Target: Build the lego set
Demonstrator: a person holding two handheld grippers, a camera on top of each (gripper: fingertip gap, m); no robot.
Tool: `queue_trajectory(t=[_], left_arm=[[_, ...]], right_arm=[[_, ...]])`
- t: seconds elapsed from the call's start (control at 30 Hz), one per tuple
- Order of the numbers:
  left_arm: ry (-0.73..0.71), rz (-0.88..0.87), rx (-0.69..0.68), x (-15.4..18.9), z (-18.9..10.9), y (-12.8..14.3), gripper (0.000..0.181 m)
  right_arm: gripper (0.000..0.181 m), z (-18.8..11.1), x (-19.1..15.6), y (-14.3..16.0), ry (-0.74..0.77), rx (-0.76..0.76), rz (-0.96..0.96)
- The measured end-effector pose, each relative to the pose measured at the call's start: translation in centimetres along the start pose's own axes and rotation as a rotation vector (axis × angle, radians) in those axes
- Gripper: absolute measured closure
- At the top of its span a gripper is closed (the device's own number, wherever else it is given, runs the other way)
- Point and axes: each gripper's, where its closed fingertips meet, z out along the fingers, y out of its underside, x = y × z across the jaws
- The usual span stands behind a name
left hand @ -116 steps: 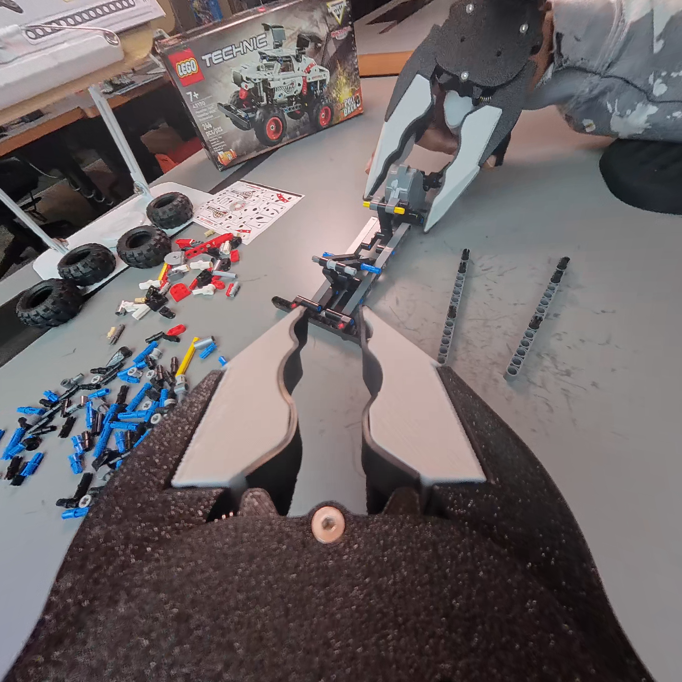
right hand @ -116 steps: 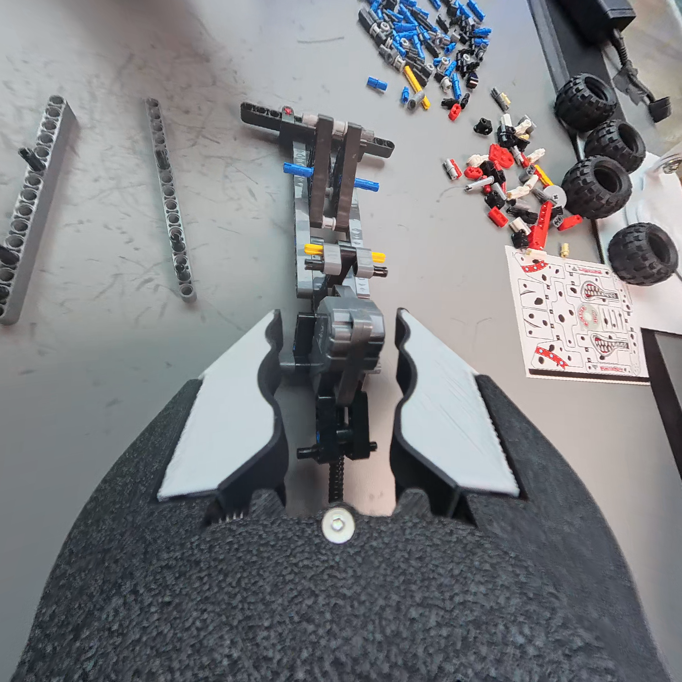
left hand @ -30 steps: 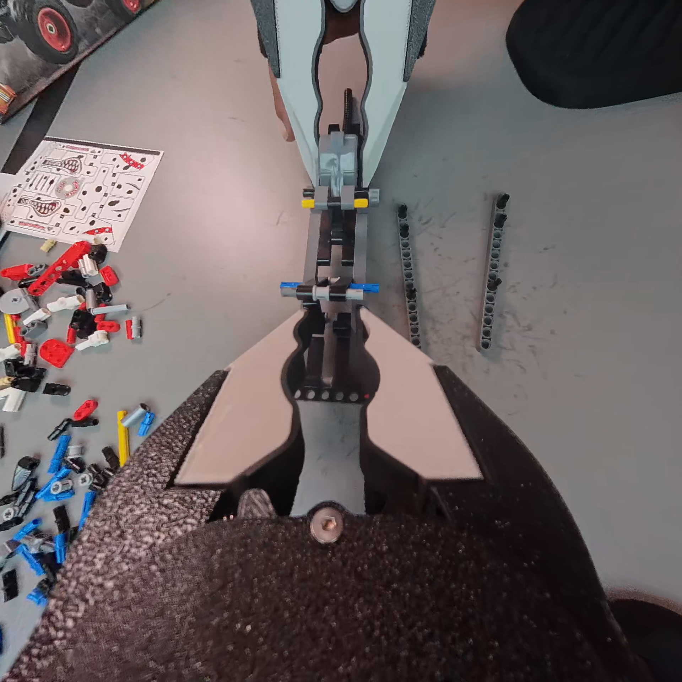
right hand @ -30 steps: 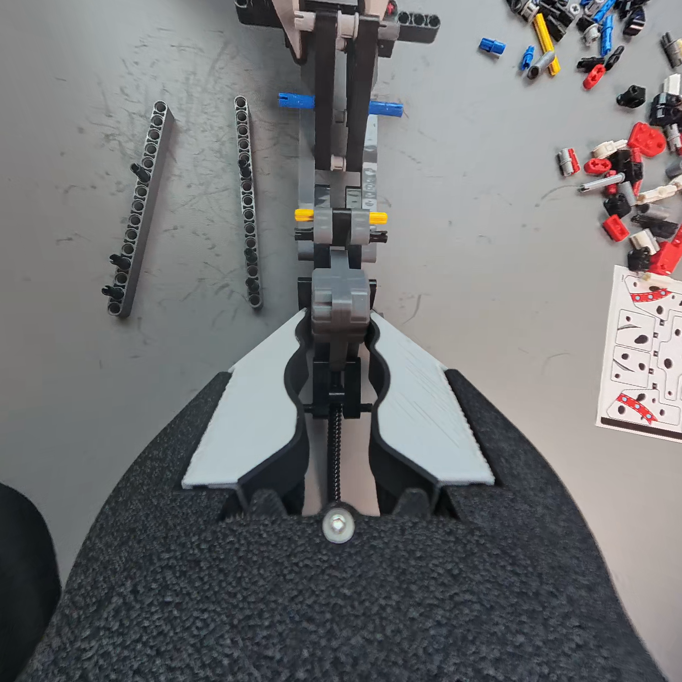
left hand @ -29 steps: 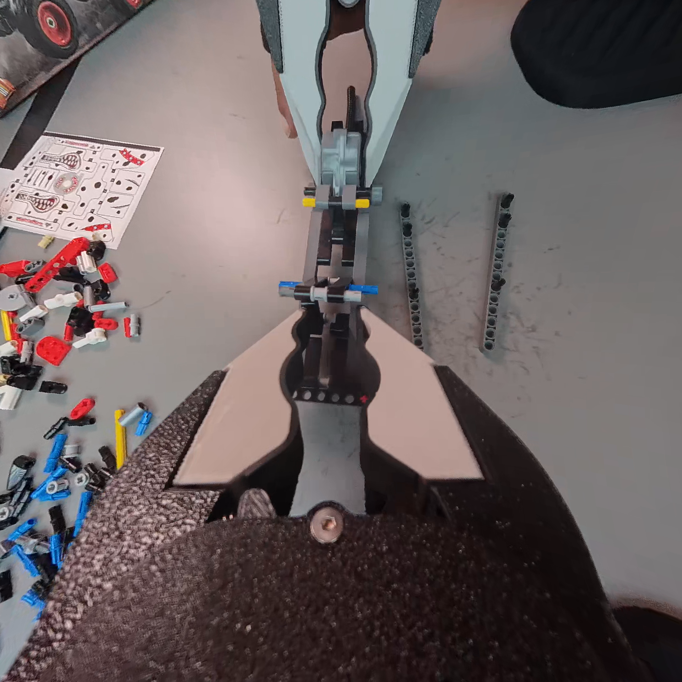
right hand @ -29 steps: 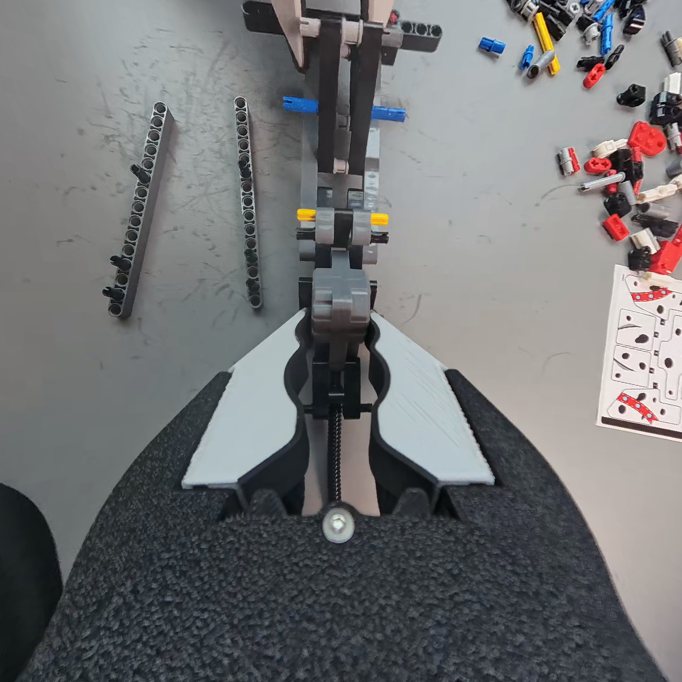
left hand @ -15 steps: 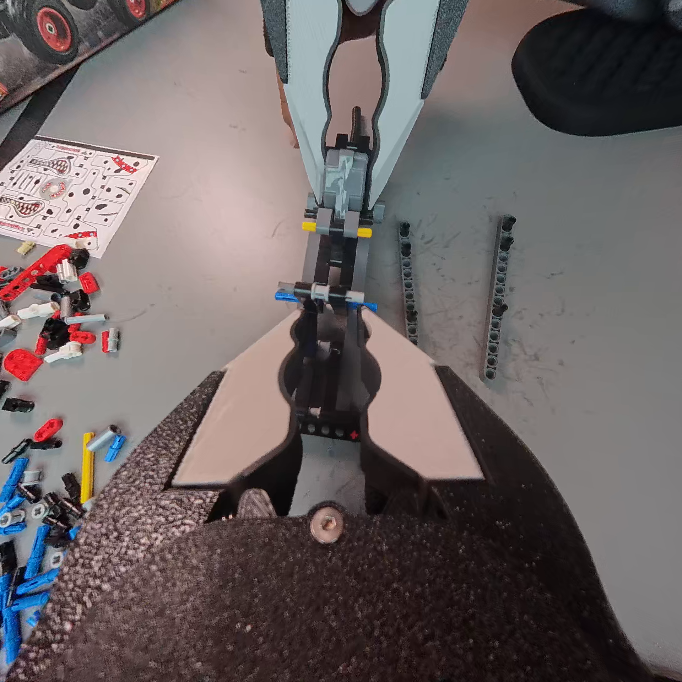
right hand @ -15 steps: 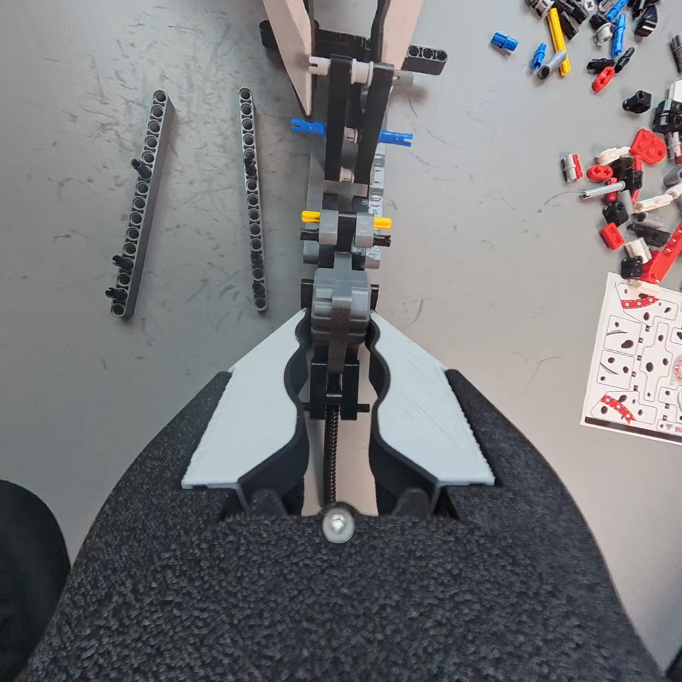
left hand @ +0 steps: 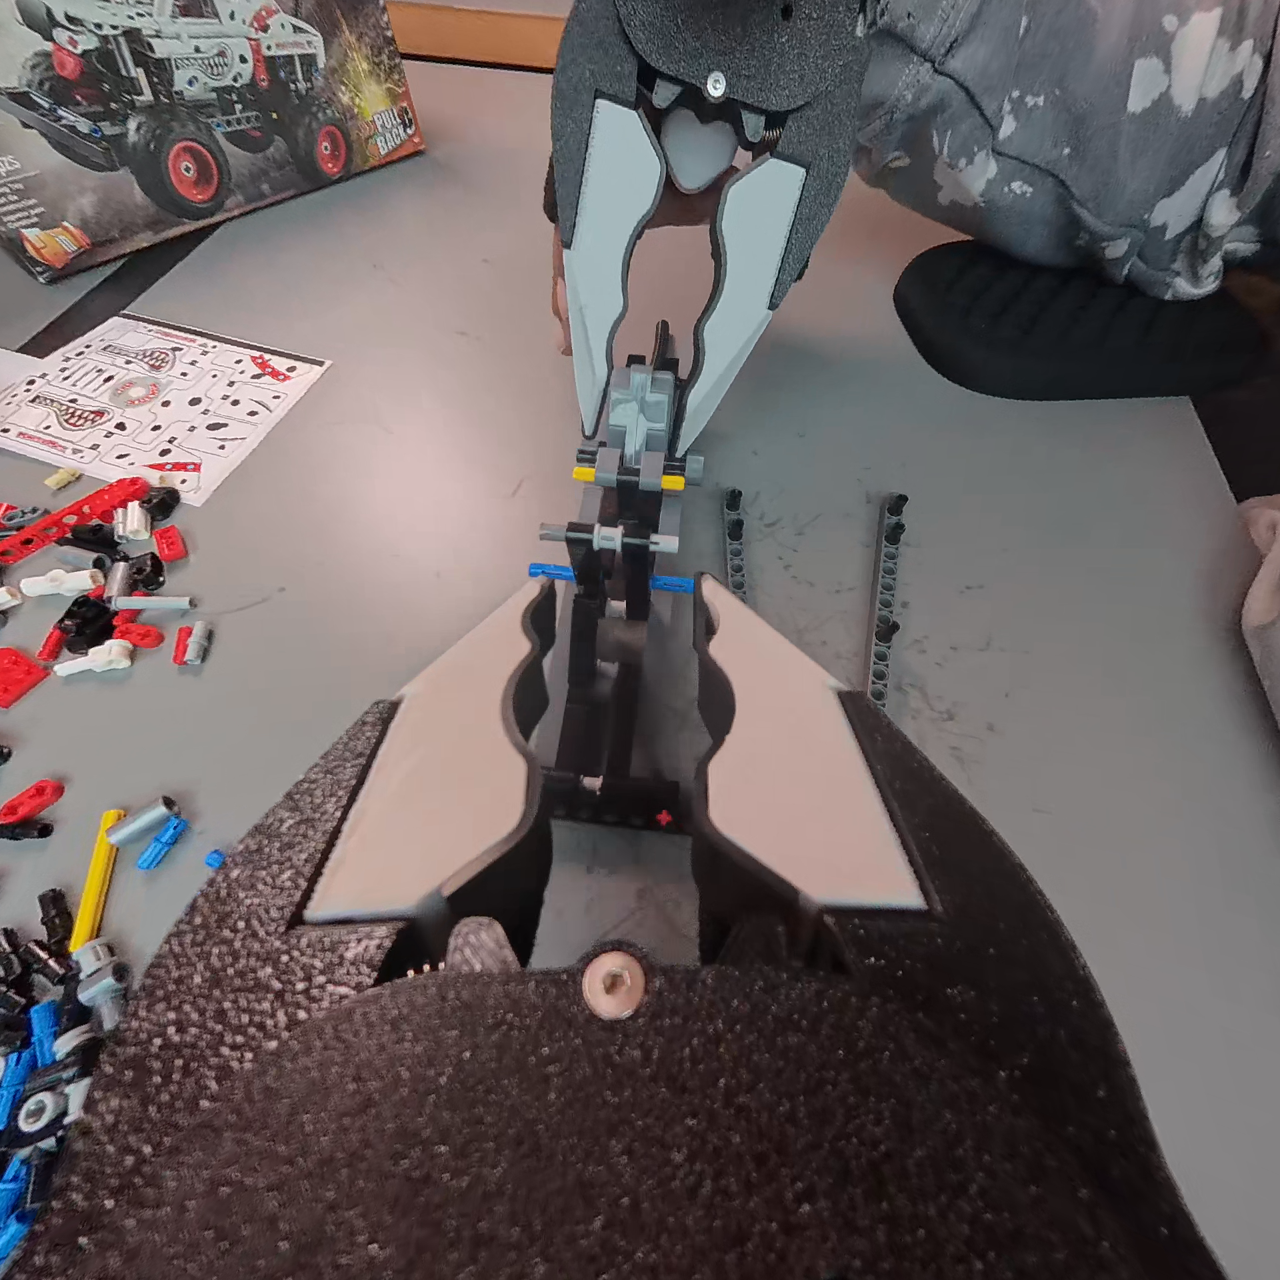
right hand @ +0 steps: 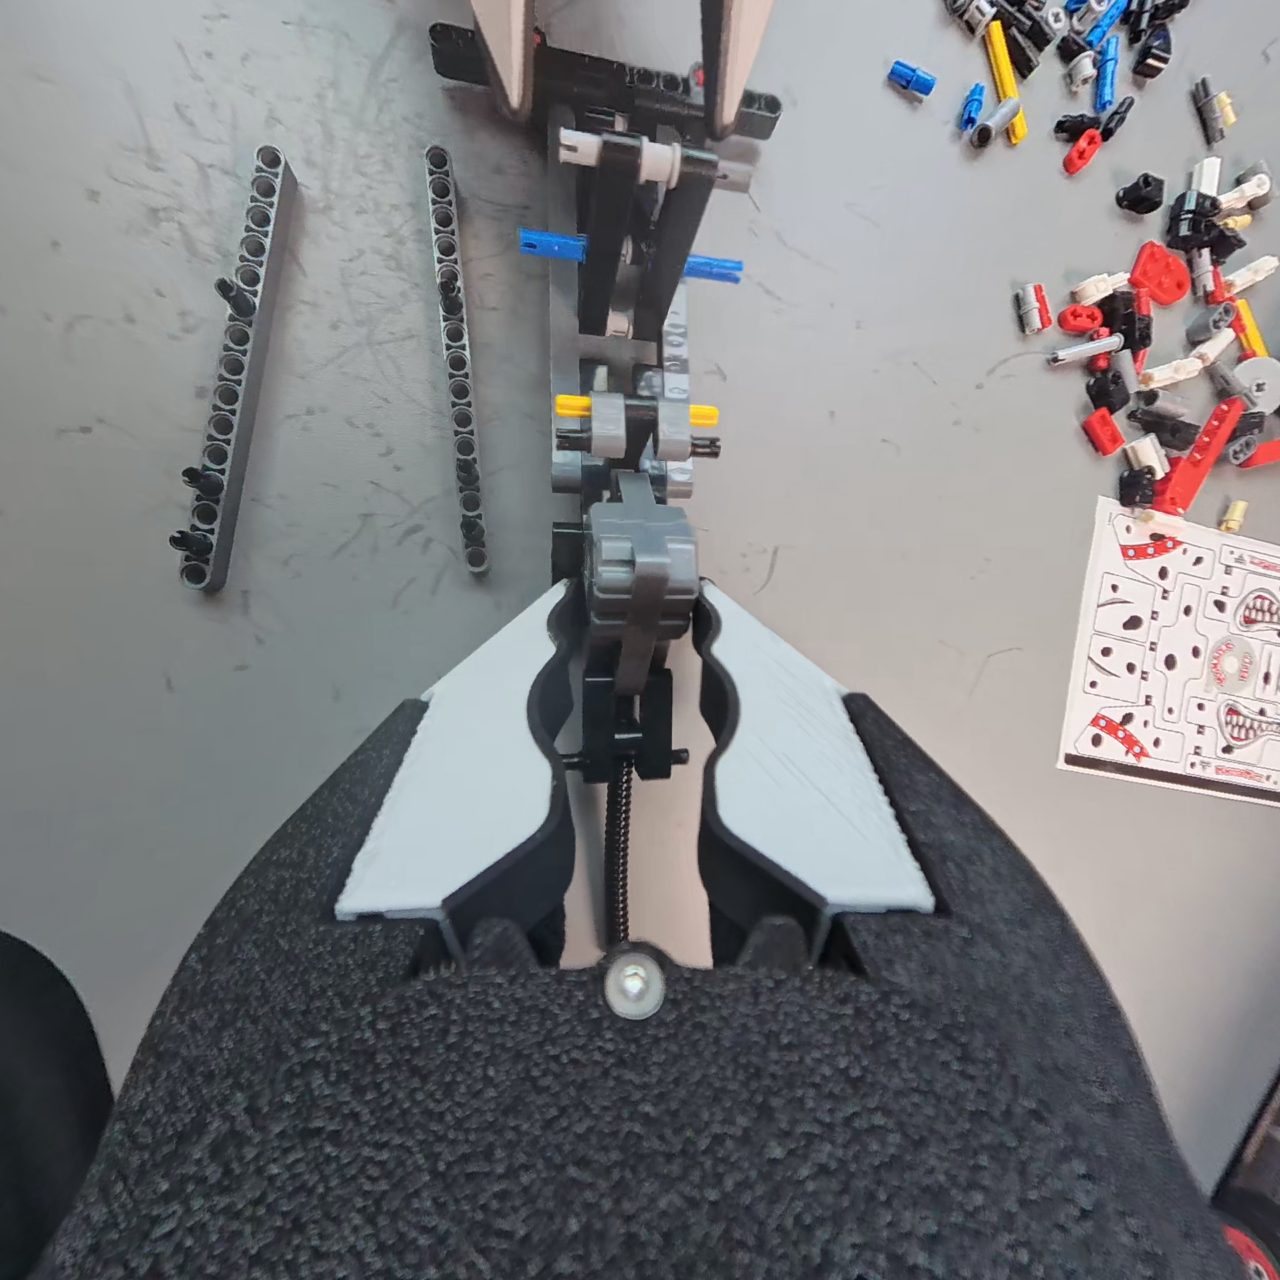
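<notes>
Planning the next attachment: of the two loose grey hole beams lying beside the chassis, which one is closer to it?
The thinner-looking grey beam, lying right beside the chassis. The other beam lies farther out.

1. The left wrist view looks steeply down along its own fingers, close over the grey table.
2. The right wrist view looks nearly straight down from the opposite end.
3. Both share the lego assembly.
</notes>
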Motion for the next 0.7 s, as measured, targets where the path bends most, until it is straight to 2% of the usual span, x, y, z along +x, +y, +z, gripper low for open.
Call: queue_trajectory(t=[0.17,0.33,0.37,0.4,0.5,0.7], left_arm=[[-0.033,0.009,0.0,-0.3,0.1,0.0,0.132],[-0.031,0.012,-0.011,-0.4,0.7,0.0,0.127],[-0.028,0.014,-0.017,-0.3,0.8,-0.1,0.127],[-0.029,0.016,-0.022,-0.4,1.0,-0.1,0.129],[-0.019,0.027,-0.039,-0.2,1.4,0.0,0.143],[-0.019,0.038,-0.046,-0.1,1.5,0.1,0.146]], right_arm=[[0.139,-1.1,0.6,0.0,0.016,0.052,0.05],[0.139,-0.6,-0.1,0.0,-0.009,0.071,0.056],[0.144,-0.3,0.0,0.0,-0.003,0.066,0.047],[0.151,-0.1,0.0,-0.1,-0.003,0.066,0.042],[0.152,0.1,-0.4,-0.5,-0.034,0.08,0.043],[0.153,0.1,-0.6,-0.6,-0.045,0.085,0.05]])
